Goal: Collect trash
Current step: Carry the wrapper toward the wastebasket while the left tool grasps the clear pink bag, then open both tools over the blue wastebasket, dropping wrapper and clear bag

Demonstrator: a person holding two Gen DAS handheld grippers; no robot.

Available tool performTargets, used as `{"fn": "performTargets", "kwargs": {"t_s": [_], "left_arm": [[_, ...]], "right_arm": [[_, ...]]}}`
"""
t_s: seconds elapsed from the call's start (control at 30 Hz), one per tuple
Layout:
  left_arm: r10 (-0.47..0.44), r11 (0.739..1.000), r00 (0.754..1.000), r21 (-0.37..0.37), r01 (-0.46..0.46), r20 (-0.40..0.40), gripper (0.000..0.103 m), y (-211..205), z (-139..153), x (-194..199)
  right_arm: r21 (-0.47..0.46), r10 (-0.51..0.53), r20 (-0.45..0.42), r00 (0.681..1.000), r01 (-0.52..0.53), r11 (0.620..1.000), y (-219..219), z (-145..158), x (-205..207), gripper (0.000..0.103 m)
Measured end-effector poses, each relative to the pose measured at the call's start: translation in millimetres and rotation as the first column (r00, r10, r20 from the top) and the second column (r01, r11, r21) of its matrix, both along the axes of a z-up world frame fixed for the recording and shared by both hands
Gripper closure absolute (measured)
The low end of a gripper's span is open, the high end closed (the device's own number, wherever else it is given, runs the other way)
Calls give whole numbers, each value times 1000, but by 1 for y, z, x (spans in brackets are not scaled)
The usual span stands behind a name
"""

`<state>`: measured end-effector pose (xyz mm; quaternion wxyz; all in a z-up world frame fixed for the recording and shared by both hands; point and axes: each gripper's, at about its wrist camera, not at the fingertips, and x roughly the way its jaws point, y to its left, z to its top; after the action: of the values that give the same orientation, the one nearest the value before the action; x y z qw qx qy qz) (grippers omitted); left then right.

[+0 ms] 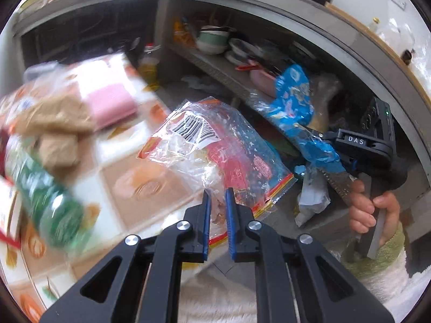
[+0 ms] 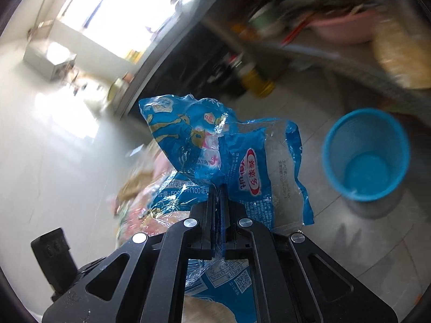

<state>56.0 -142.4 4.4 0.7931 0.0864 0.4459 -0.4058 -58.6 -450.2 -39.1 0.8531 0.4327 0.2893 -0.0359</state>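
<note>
My left gripper (image 1: 217, 191) has its blue pads pinched on the lower edge of a clear plastic bag (image 1: 215, 145) that bears a barcode label and red print. The bag hangs over the edge of a patterned table (image 1: 140, 183). My right gripper (image 2: 218, 188) is shut on a crumpled blue Yakult wrapper (image 2: 242, 148), which stands up in front of it. The left wrist view shows that same blue wrapper (image 1: 293, 99) at the right, with the right gripper (image 1: 319, 134) and the hand (image 1: 371, 210) that holds it. A blue mesh waste basket (image 2: 366, 156) stands empty on the floor to the right.
On the table lie a green plastic bottle (image 1: 48, 196), brown packets (image 1: 56, 134) and a pink pack (image 1: 113, 102), all blurred. Behind is a grey shelf (image 1: 221, 72) with bowls (image 1: 212, 41). A yellow oil bottle (image 1: 148, 67) and crumpled white paper (image 1: 312, 199) are on the floor.
</note>
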Motion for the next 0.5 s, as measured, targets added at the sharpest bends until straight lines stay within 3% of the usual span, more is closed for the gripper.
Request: {"fn": "performTargets", "kwargs": {"t_s": [0.13, 0.3, 0.37, 0.5], "left_arm": [[-78, 995, 997, 62, 76, 16, 93, -56, 3, 16], [-220, 951, 975, 215, 223, -36, 93, -160, -27, 42], [-264, 919, 963, 292, 266, -44, 93, -200, -46, 49], [-363, 820, 931, 463, 336, -31, 93, -278, -98, 61]], "right_arm": [[-174, -202, -114, 973, 181, 968, -35, -14, -18, 102], [-170, -276, -245, 929, 239, 956, -77, -71, -11, 102], [-143, -285, -294, 913, 253, 957, -88, -99, 0, 102], [-130, -286, -382, 879, 255, 958, -107, -143, 30, 102]]}}
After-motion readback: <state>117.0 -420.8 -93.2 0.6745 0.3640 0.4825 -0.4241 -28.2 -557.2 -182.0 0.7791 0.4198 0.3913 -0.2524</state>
